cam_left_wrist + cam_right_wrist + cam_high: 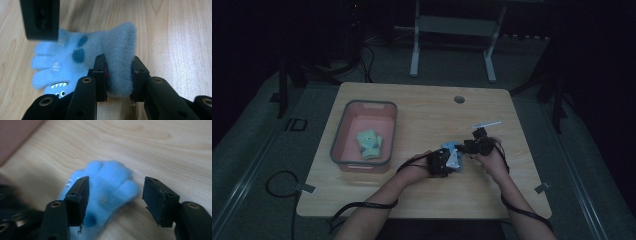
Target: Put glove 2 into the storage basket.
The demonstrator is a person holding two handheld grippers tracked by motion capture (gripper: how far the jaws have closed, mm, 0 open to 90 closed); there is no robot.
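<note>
A light blue fleece glove [451,147] with a monster face lies on the wooden table [422,105] between both grippers. My left gripper [448,156] is shut on the glove's cuff; in the left gripper view the jaws [118,60] pinch the folded cuff of the glove [82,55]. My right gripper [467,145] stands open over the finger end of the glove [107,173], one jaw on each side [116,182], and that view is blurred. One black jaw of the right gripper [40,20] hangs above the glove's fingers in the left gripper view.
A pink basket [343,125] with a grey rim stands at the table's left and holds a green glove [370,144]. A round cable hole [459,99] sits near the far edge. A white desk frame [452,30] stands beyond the table.
</note>
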